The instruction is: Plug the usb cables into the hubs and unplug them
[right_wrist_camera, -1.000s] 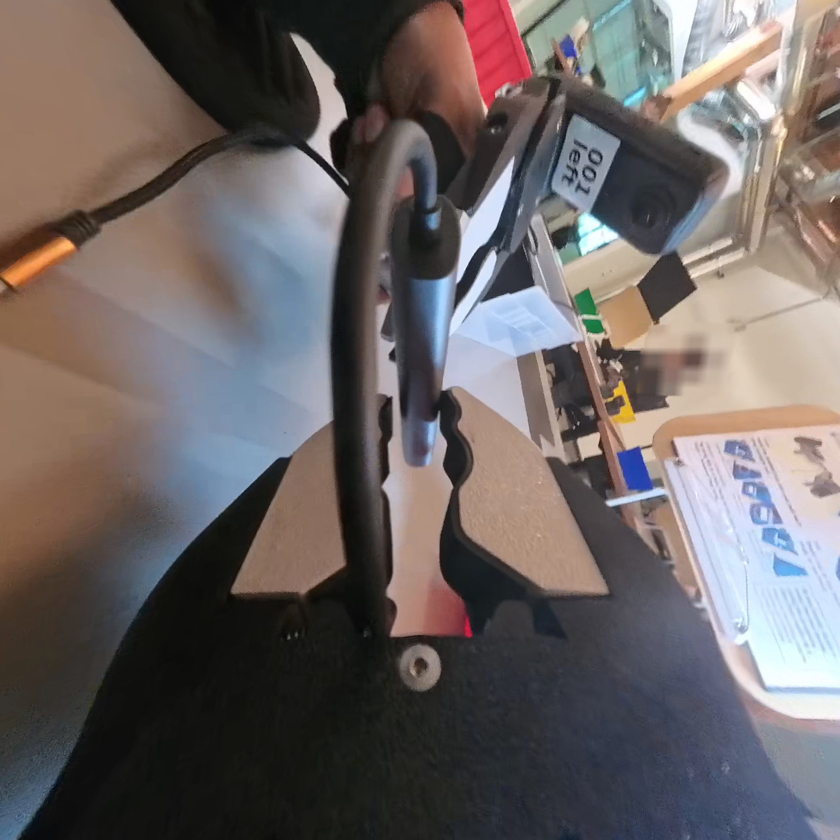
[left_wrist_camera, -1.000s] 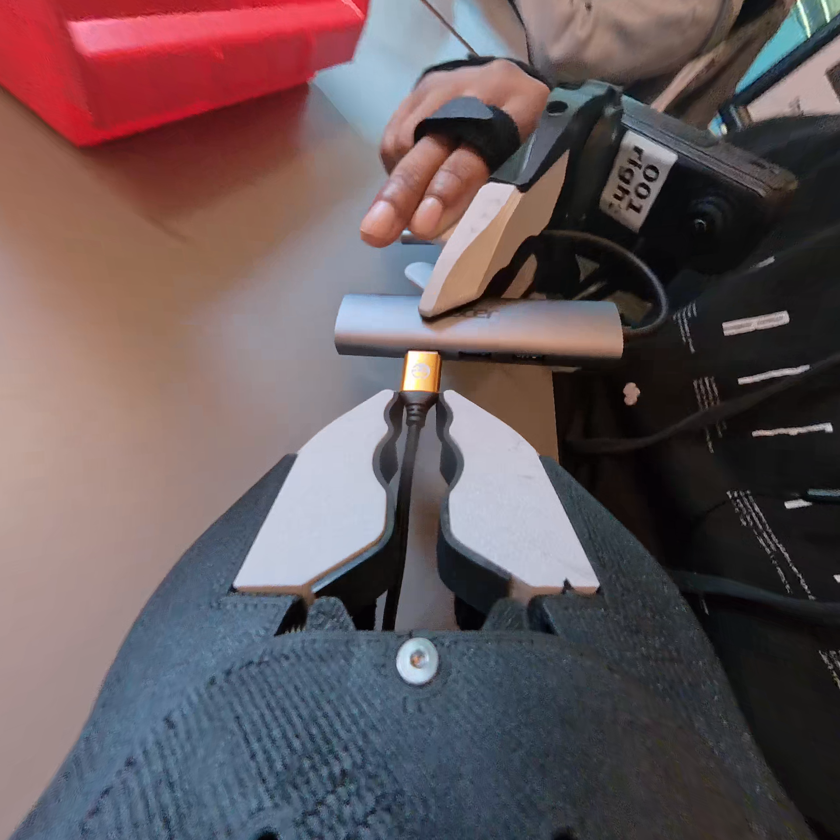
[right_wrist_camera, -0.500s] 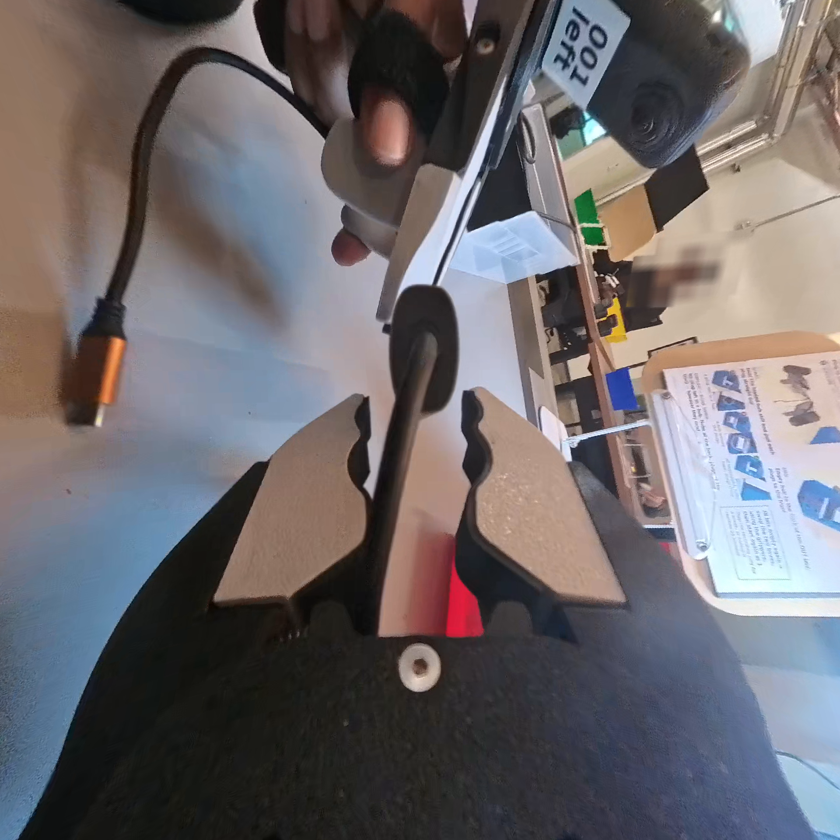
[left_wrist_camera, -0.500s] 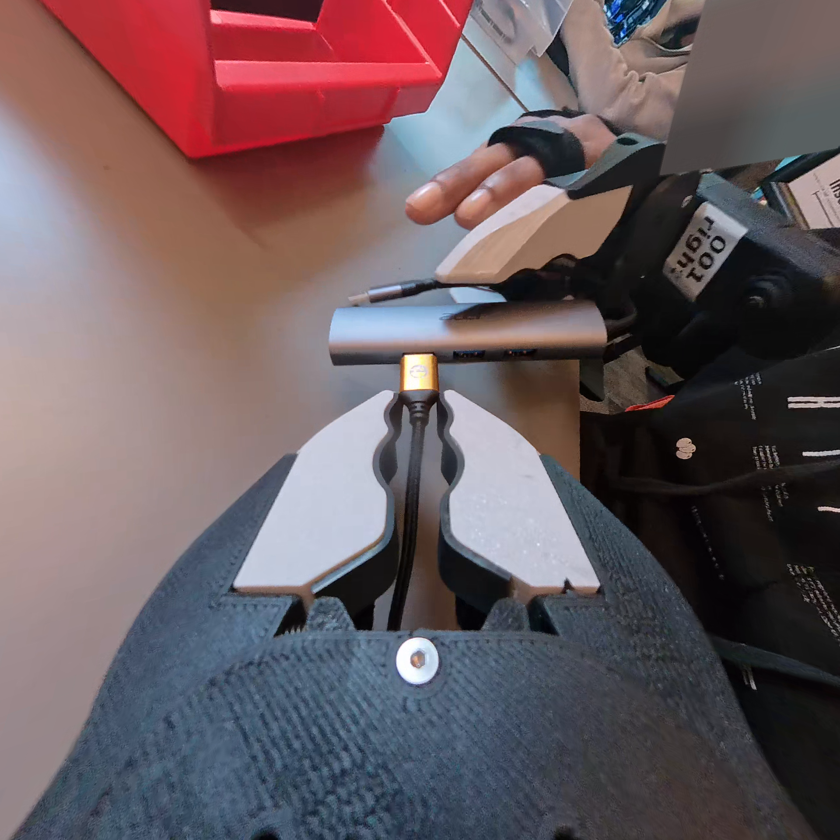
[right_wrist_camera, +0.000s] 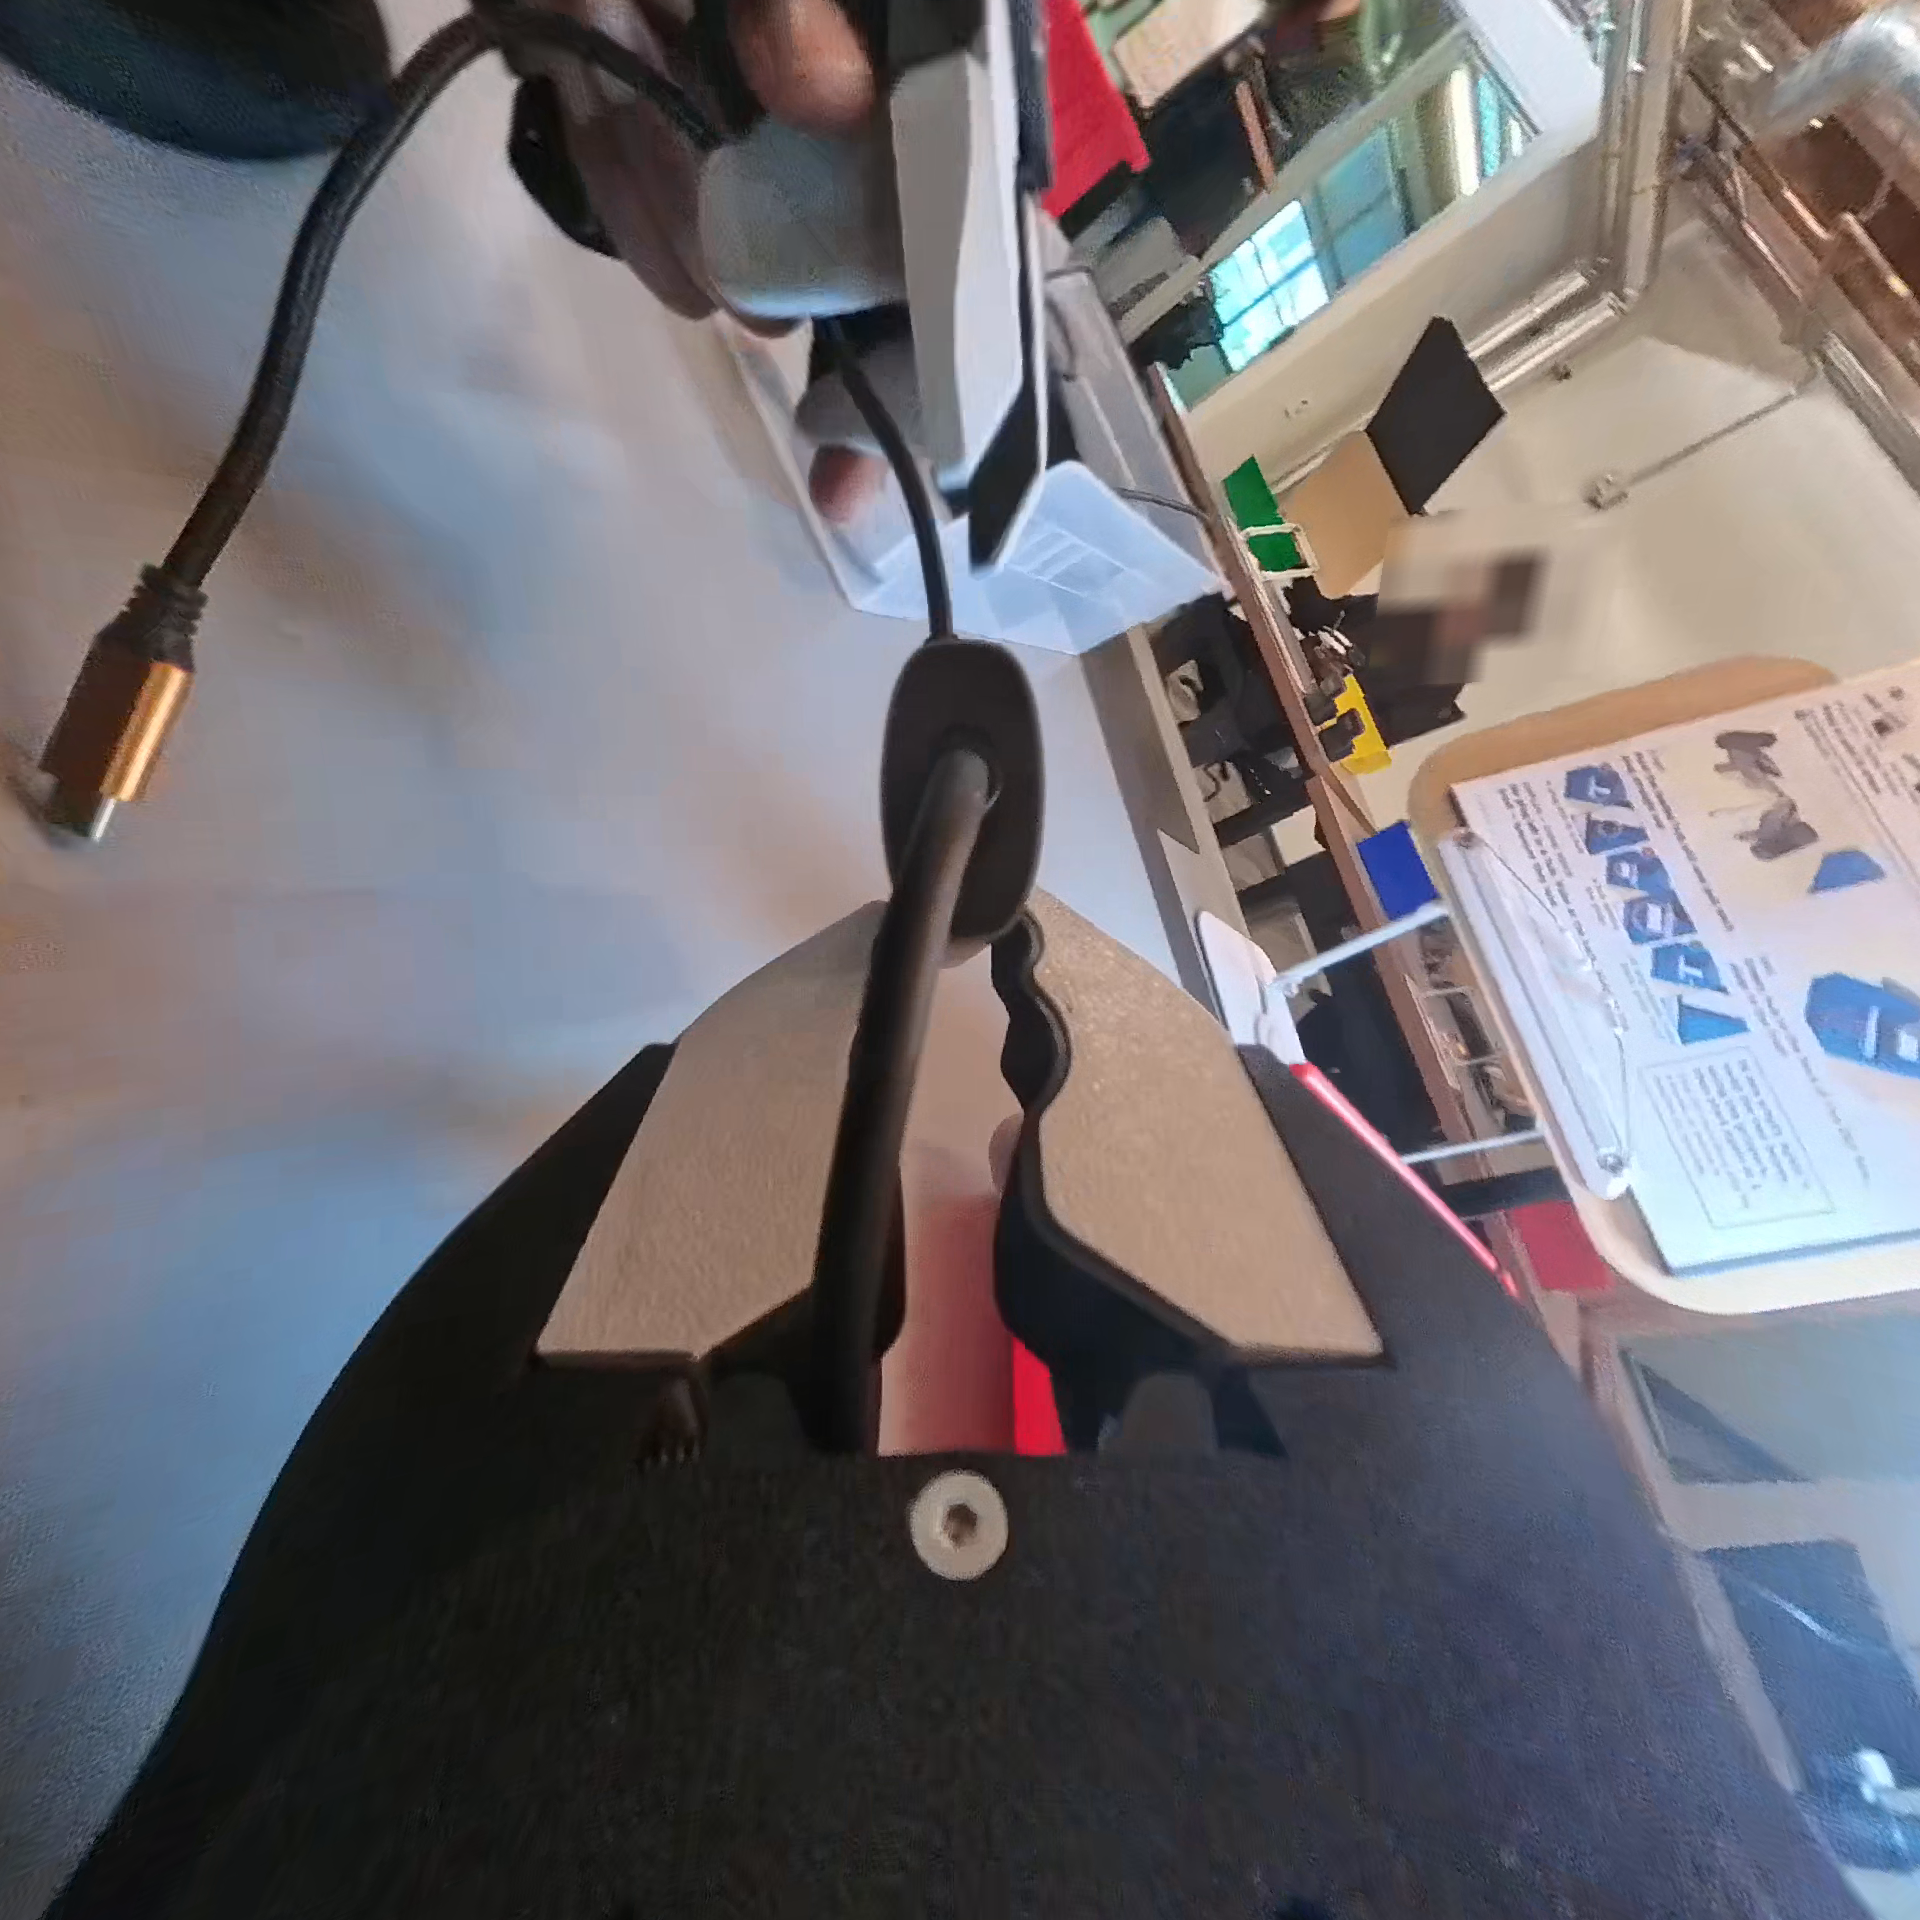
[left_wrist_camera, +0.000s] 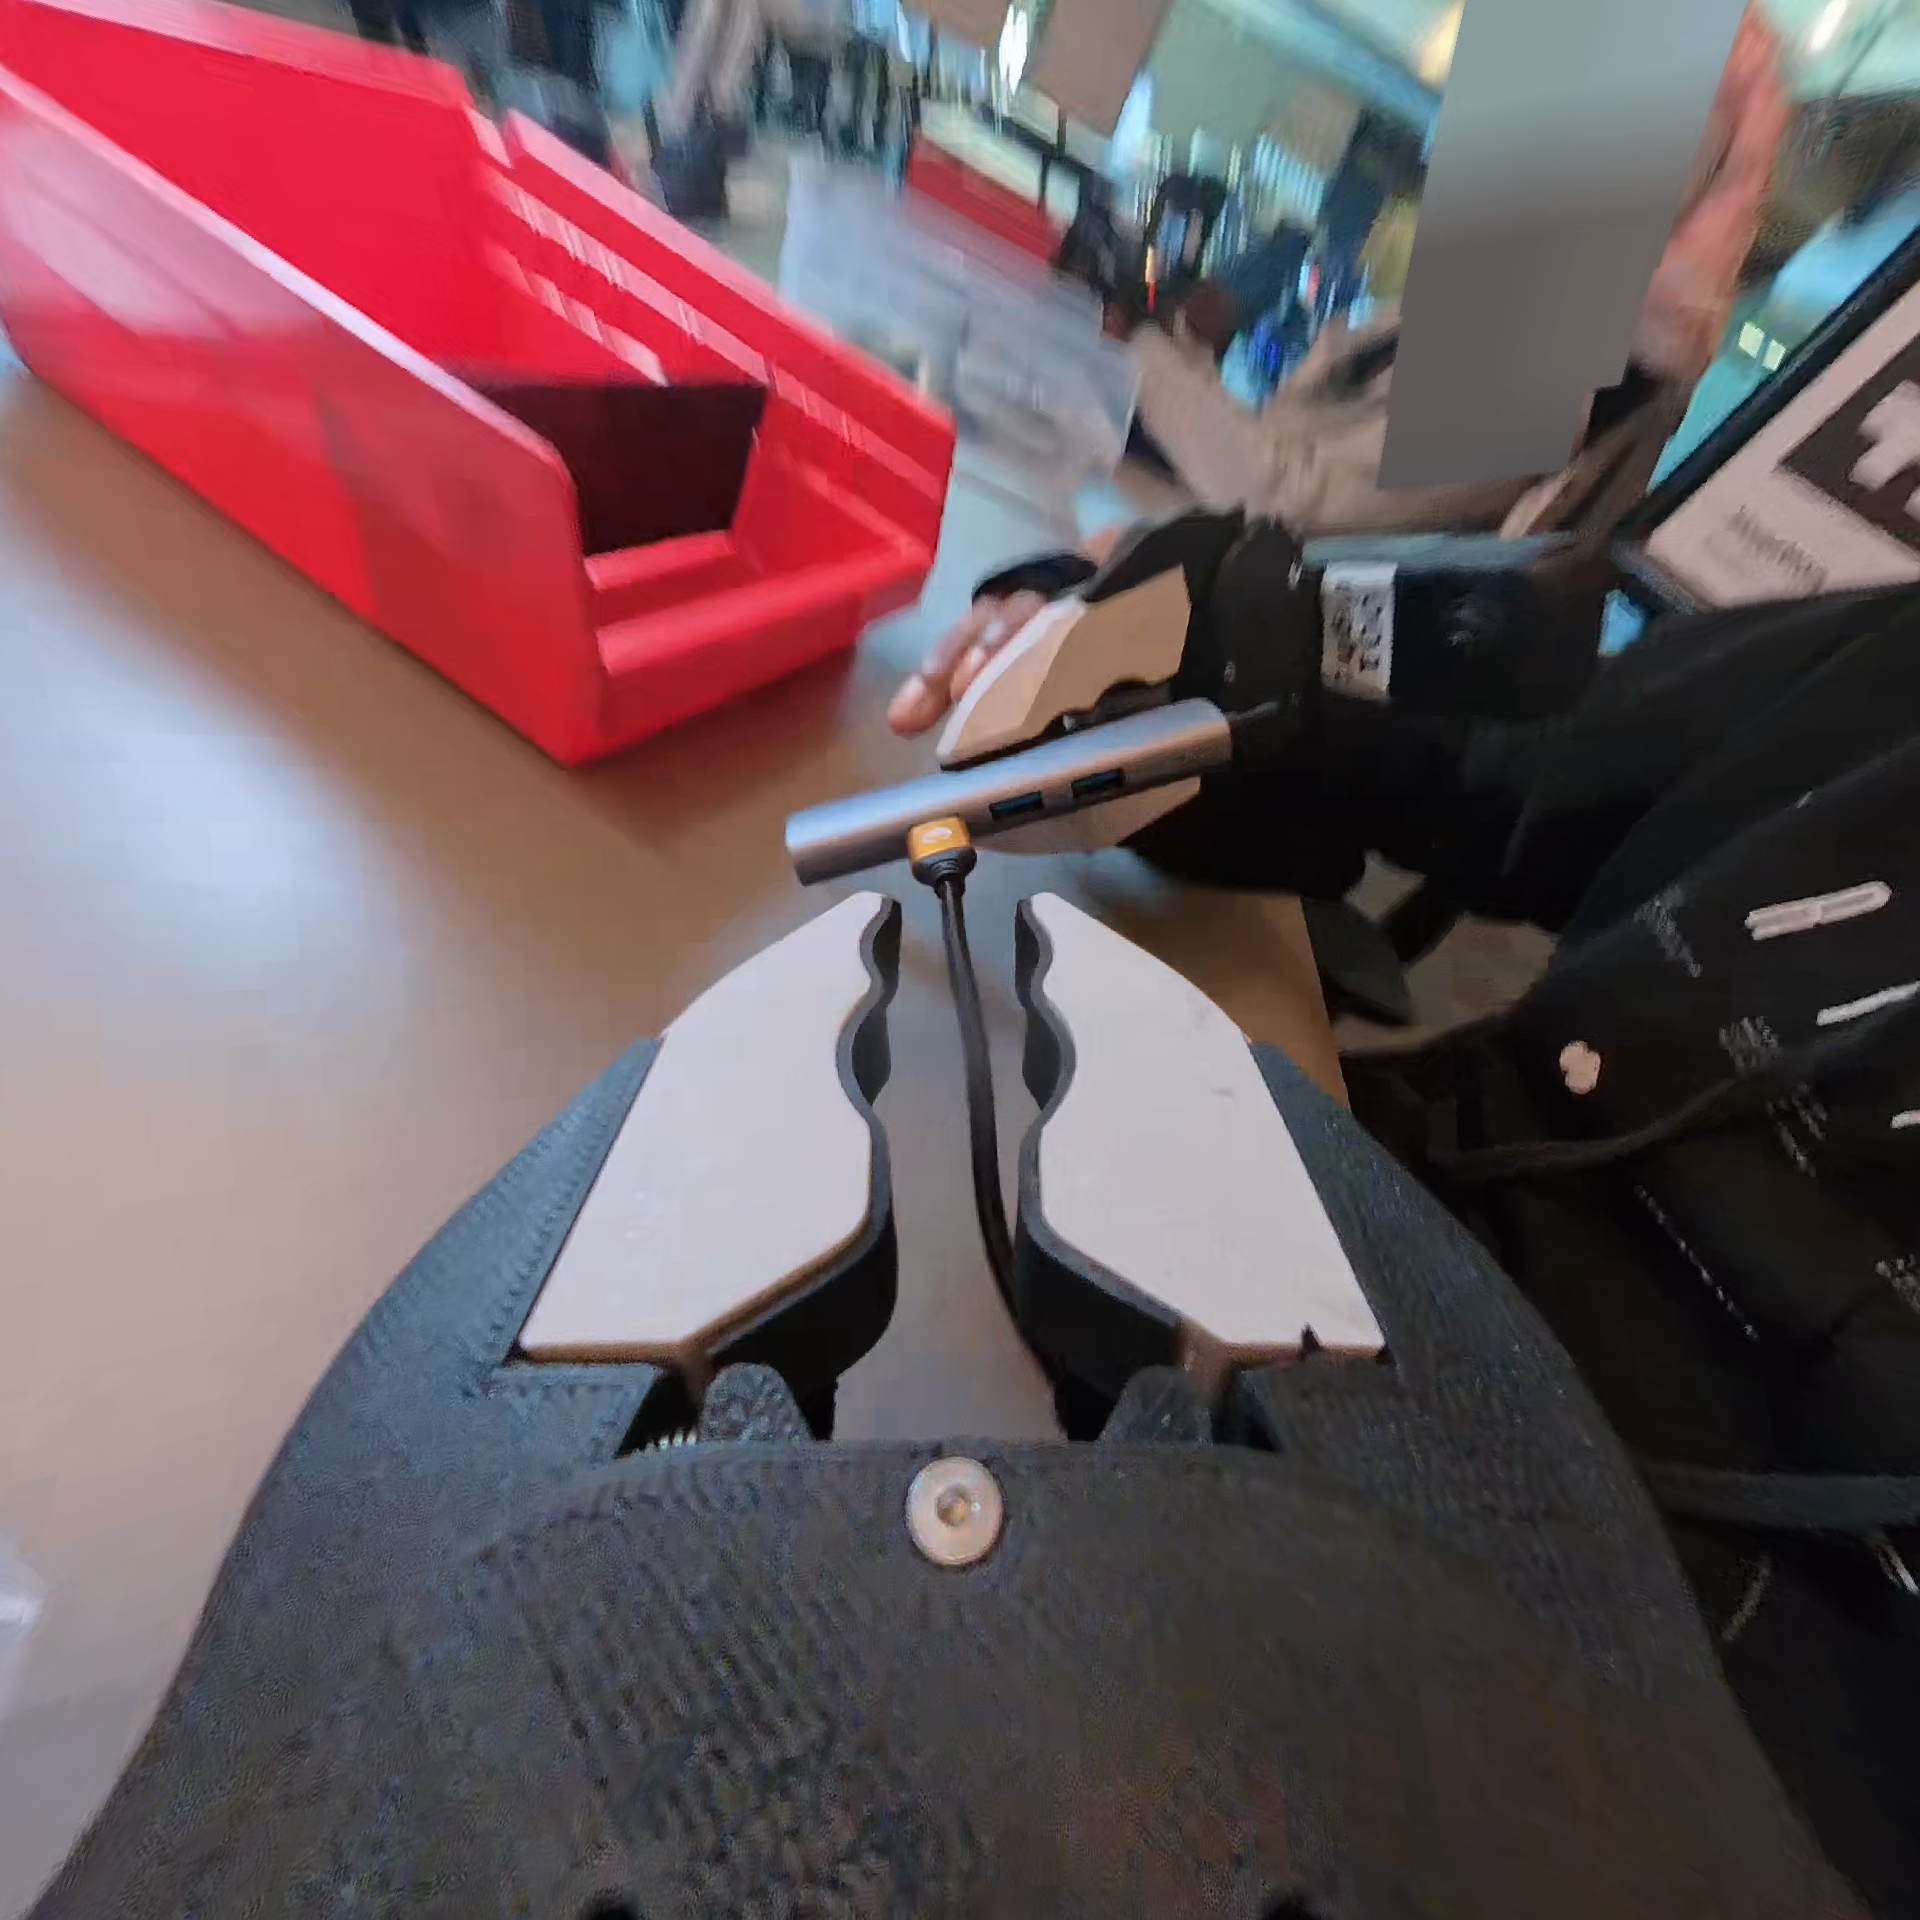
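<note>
tongs of the left hand [left_wrist_camera: 956,909] stand a little apart, and the black cable [left_wrist_camera: 971,1049] runs loose through the gap between them without being pinched. i judge they are held so because the plug needs no more pushing: its orange plug [left_wrist_camera: 940,840] sits already in a port on the side of the grey hub [left_wrist_camera: 997,805]. a bit farther, the right tongs [left_wrist_camera: 1049,758] are closed on the hub, one finger above and one below, so the hub is lifted over the brown bench [left_wrist_camera: 260,935] and kept steady while the other side works on it. in the right wrist view the same hub [right_wrist_camera: 961,800] is seen from its end, gripped at the tips of the right tongs [right_wrist_camera: 951,925], with its own thick lead [right_wrist_camera: 883,1122] coming back between the fingers. a second orange plug [right_wrist_camera: 120,732] lies free on the bench to the side. behind all this stands a red bin [left_wrist_camera: 468,436].

compared with half a second ago, the left tongs have opened wider and moved back from the plug, which they were hugging closely before. the right tongs, then open above the hub, now clamp it, and the hub is tilted instead of lying level. the view has also swung, so more of the red bin shows.
</note>
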A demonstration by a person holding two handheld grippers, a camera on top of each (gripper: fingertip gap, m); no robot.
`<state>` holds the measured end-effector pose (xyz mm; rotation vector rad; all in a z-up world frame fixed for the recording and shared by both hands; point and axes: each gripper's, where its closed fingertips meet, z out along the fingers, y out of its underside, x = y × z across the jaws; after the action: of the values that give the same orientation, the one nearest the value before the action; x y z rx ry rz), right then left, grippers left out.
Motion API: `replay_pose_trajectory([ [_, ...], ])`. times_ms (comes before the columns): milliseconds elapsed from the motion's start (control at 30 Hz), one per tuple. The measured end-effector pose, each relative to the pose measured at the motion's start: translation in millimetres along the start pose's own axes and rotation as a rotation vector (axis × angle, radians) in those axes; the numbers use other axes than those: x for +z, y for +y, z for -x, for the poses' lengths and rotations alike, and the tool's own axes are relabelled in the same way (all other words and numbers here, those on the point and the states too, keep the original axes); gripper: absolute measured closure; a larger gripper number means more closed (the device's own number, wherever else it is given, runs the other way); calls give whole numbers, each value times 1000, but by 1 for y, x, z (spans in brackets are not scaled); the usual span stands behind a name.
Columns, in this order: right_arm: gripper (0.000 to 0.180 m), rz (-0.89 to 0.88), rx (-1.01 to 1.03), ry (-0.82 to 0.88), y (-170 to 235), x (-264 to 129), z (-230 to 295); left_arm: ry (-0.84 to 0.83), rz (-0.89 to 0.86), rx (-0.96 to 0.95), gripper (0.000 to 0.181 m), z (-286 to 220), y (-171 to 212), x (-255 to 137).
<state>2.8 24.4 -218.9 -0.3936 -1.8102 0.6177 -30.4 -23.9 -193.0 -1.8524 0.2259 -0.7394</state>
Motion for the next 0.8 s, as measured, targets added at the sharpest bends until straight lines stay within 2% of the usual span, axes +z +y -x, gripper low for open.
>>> replay_pose_trajectory([
  [133,163,-8,79,129,0,-18,-57,-64,-320,3,160,11,-52,-42],
  [233,163,64,119,213,9,-39,-119,-150,-435,-16,161,29,-64,-66],
  [367,163,328,93,293,47,-67,-200,-143,-385,-55,161,35,-51,-59],
  [467,163,573,34,328,93,-82,-244,-140,-289,-16,161,31,-39,-44],
  [667,163,933,-33,229,181,-89,-267,-148,-216,55,161,24,-30,-33],
  [800,163,1023,-45,125,216,-64,-251,-155,-196,50,161,28,-26,-32],
])
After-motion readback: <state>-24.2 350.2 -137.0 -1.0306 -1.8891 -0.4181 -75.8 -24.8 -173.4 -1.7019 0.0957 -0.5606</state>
